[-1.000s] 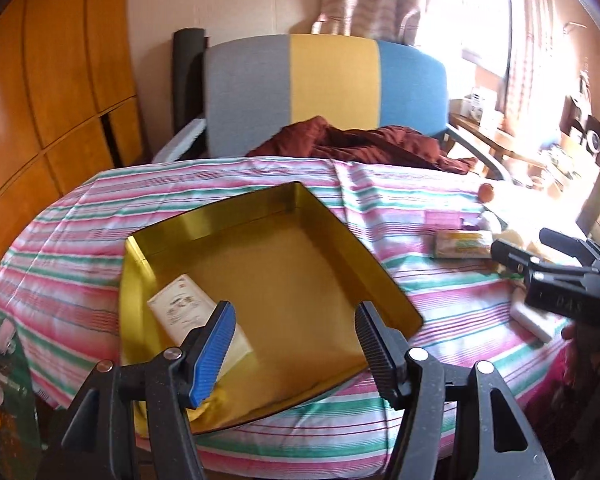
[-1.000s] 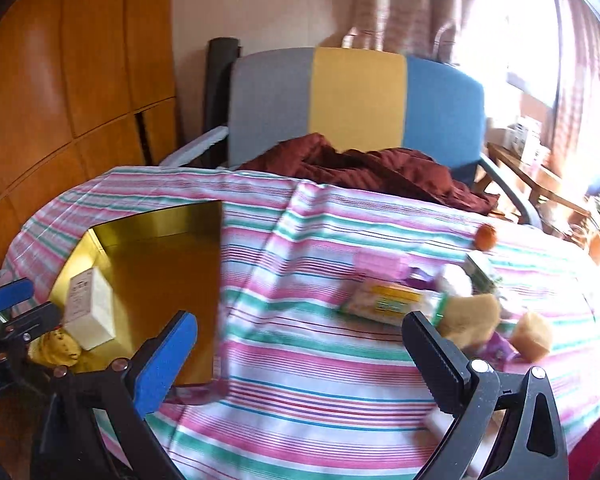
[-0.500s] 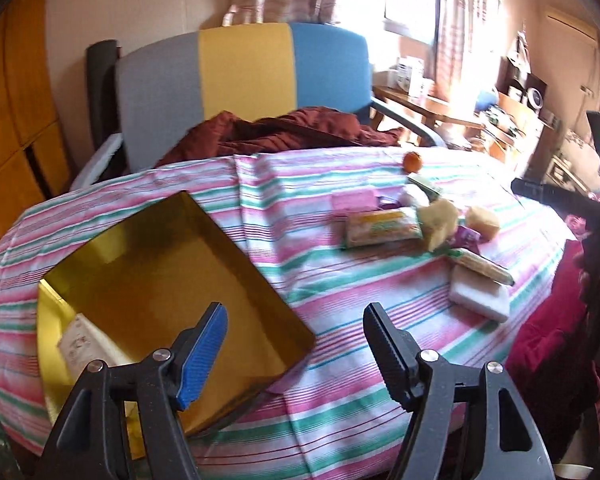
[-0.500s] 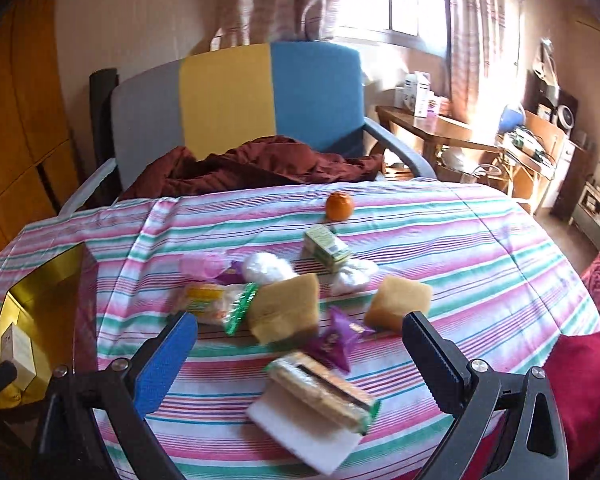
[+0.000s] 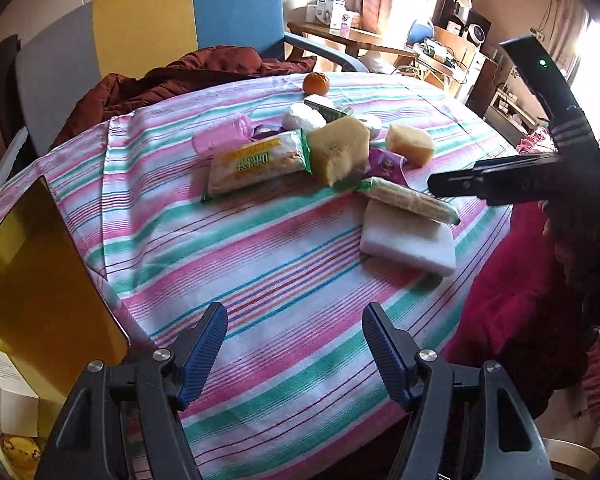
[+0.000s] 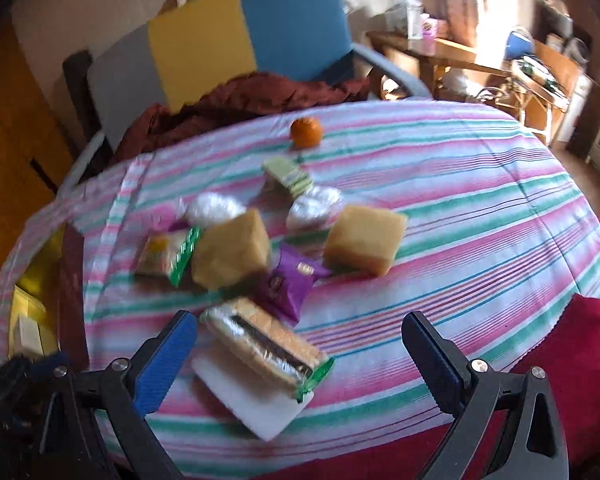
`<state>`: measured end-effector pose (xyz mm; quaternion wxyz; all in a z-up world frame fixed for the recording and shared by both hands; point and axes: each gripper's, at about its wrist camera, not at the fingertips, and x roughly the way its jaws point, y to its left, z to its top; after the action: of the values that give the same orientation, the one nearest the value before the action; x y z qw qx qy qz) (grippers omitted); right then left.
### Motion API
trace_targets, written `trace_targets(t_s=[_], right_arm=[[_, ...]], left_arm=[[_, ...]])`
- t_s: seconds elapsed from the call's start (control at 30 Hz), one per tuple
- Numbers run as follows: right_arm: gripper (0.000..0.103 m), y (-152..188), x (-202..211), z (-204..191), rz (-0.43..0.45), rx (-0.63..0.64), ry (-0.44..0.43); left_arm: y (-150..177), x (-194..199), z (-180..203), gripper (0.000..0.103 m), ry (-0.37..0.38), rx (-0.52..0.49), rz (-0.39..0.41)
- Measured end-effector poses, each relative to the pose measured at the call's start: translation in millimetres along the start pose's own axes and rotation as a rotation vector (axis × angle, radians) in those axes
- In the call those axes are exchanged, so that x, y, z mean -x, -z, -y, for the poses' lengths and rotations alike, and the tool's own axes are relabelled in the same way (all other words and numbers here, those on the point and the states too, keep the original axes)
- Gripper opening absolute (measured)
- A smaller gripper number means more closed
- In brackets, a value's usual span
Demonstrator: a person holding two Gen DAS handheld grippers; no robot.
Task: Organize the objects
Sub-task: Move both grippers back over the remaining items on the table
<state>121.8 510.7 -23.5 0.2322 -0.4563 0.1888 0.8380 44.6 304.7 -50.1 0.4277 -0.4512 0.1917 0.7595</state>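
A gold tin box (image 5: 40,280) sits at the table's left with a white carton (image 5: 8,392) inside. A pile of snacks lies mid-table: a yellow wafer packet (image 5: 256,164), two yellow sponges (image 5: 342,152) (image 6: 364,238), a purple wrapper (image 6: 288,284), a cracker packet (image 6: 264,344) on a white block (image 6: 256,404), and an orange (image 6: 306,131). My left gripper (image 5: 294,354) is open and empty above the near table edge. My right gripper (image 6: 300,358) is open and empty, just over the cracker packet.
A striped cloth (image 5: 260,272) covers the round table. A grey, yellow and blue chair (image 6: 220,40) with a maroon jacket (image 5: 188,80) stands behind. Red fabric (image 6: 580,352) lies at the near right edge. A cluttered wooden desk (image 6: 460,56) stands at far right.
Both grippers have swung right, away from the gold tin and toward the snack pile. The right gripper has come down closer to the cracker packet. Both jaws stay open.
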Motion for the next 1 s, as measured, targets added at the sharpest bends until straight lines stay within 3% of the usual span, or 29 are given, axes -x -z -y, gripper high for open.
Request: trace_targets(t_s=[0.1, 0.17, 0.3, 0.4, 0.57, 0.7, 0.9, 1.0], right_arm=[[0.103, 8, -26, -19, -0.148, 0.126, -0.019], [0.103, 5, -34, -24, -0.182, 0.165, -0.03], [0.103, -3, -58, -16, -0.276, 0.163, 0.054], [0.103, -14, -61, 1, -0.232, 0.088, 0.141], [0.1, -15, -58, 22, -0.229, -0.019, 0.06], [0.1, -13, -53, 37, -0.21, -0.112, -0.021], [0.1, -15, -49, 43, -0.163, -0.185, -0.093], [0.101, -15, -47, 50, -0.136, -0.226, -0.135]], left_arm=[[1, -4, -1, 0.071, 0.006, 0.005, -0.017], [1, -4, -2, 0.071, 0.004, 0.007, -0.019], [-1, -6, -4, 0.071, 0.01, 0.007, -0.029], [-5, -12, 1, 0.071, 0.039, 0.004, -0.05], [-19, -27, 27, 0.07, 0.143, -0.008, -0.09], [-30, -42, 56, 0.07, 0.177, -0.049, -0.108], [-46, -50, 96, 0.071, 0.085, -0.111, -0.057], [-54, -58, 112, 0.071, 0.104, -0.138, -0.054]])
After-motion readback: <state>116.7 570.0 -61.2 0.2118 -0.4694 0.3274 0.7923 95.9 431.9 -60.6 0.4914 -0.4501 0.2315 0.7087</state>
